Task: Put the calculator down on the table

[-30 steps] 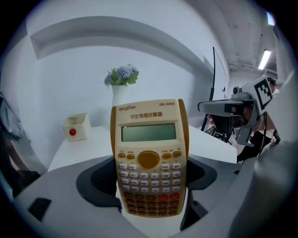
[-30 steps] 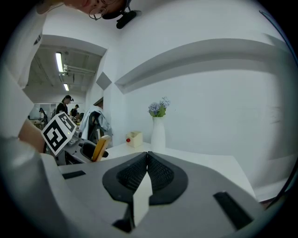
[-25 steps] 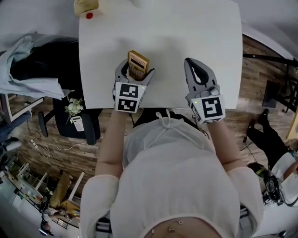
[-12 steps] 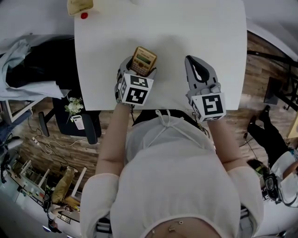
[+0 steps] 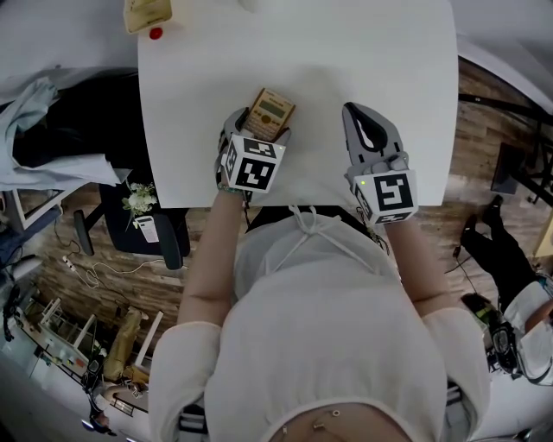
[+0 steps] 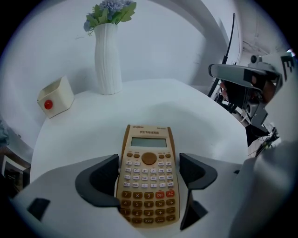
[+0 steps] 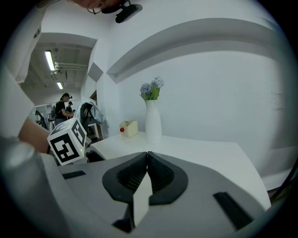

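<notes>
**Calculator in your left gripper, low over the near edge of the table**

The white table (image 5: 380, 52) fills the upper part of the head view. Its near edge runs just in front of your white top (image 5: 320, 328), and wooden floor (image 5: 475, 112) shows on either side.

Your left gripper (image 5: 259, 126) reaches in over that near edge, left of centre. Its jaws stand partly apart and press on the two long edges of the tan scientific calculator (image 6: 149, 176), gripping it by the lower, keypad half.

The calculator lies face up. Its long axis runs along the jaws and away from you. The display end points toward the far side of the table, and the bottom key rows sit closest to the gripper body. From the head view, that far end slants a little to your right. It sits low and close to flat over the tabletop, but you cannot tell from these views whether its back already touches the surface.

Your right gripper (image 7: 147, 159) is just beside the left one, on the same near edge. Its jaws are closed tight together with nothing between them.

At the far side of the table stands a ribbed white vase (image 6: 108, 58) holding pale blue flowers (image 6: 109, 11). Near it, to its left, is a small cream box (image 6: 56, 96) with a red button (image 6: 47, 104) on its front.
</notes>
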Demonstrator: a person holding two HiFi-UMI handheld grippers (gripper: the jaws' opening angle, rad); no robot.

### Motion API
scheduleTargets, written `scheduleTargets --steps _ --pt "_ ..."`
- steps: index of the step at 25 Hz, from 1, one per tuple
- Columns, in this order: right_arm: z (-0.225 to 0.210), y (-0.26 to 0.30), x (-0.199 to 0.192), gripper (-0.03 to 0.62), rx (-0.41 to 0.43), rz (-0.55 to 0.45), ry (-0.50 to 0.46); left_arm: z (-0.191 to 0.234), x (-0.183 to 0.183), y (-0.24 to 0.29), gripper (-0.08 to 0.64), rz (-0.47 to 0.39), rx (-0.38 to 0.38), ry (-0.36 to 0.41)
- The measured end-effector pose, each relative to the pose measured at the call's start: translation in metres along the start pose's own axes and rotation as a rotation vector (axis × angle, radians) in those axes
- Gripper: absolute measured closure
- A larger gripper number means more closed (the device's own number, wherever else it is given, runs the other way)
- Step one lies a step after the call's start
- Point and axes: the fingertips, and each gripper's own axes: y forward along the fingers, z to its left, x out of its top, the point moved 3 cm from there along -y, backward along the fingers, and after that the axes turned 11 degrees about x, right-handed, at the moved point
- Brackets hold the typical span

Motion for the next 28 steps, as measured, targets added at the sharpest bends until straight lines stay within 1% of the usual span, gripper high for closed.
scheduleTargets --steps 5,8,11,14,15,16,18,20,23,25,28 --pt "0.003 -0.001 0.006 0.588 0.005 -0.01 -0.014 0.0 0.003 -0.004 0.137 -0.046 0.023 -0.008" --pt "0.005 -0.006 0.013 0.588 0.003 -0.019 -0.025 -0.001 0.012 -0.02 0.137 -0.106 0.013 -0.021" --pt "0.009 -0.012 0.019 0.588 -0.003 -0.027 -0.037 -0.002 0.025 -0.045 0.138 -0.187 -0.018 -0.015" --pt "0.016 -0.016 0.028 0.588 -0.007 -0.045 -0.054 0.003 0.046 -0.075 0.158 -0.317 -0.01 -0.007" --pt "0.017 -0.018 0.032 0.588 -0.007 -0.057 -0.06 0.006 0.055 -0.086 0.19 -0.368 0.009 -0.012" --pt "0.019 -0.021 0.036 0.588 -0.006 -0.07 -0.066 0.01 0.063 -0.099 0.243 -0.419 0.036 -0.023" --pt "0.024 -0.029 0.044 0.588 -0.003 -0.096 -0.074 0.019 0.077 -0.125 0.381 -0.503 0.09 -0.047" --pt "0.029 -0.037 0.051 0.588 -0.004 -0.121 -0.079 0.025 0.087 -0.148 0.406 -0.571 0.11 -0.059" --pt "0.034 -0.048 0.062 0.588 0.006 -0.162 -0.095 0.029 0.1 -0.177 0.469 -0.667 0.124 -0.06" --pt "0.04 -0.056 0.071 0.588 0.037 -0.199 -0.108 0.03 0.105 -0.197 0.505 -0.737 0.14 -0.063" --pt "0.046 -0.069 0.086 0.588 0.066 -0.245 -0.136 0.03 0.11 -0.225 0.528 -0.839 0.179 -0.05"
